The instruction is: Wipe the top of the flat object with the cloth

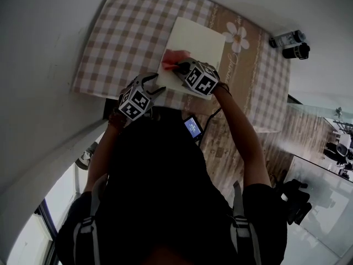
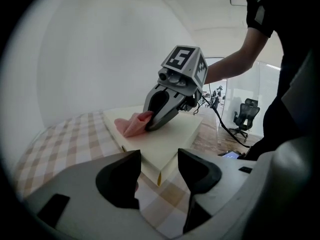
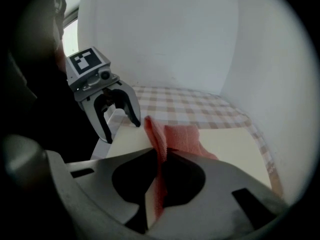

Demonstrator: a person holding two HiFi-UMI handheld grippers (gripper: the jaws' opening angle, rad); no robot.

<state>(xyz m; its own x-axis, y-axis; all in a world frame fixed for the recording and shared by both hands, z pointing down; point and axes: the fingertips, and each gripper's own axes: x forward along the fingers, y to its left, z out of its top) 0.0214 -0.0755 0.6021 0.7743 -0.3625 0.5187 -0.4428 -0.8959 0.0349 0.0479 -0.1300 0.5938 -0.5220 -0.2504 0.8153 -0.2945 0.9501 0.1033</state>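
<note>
Right gripper [image 3: 161,169] jaws closed tight on pink cloth [image 3: 182,136], cloth pressed on top of cream flat object [image 1: 201,43] near its left front edge. Left gripper [image 2: 159,171] jaws apart, nothing between, hovering by object's front corner. Bare cream top lay open beyond cloth toward far edge. Checked tablecloth [image 1: 127,37] bore flower print and script, unreadable. Marker cubes showed black-and-white squares only.
</note>
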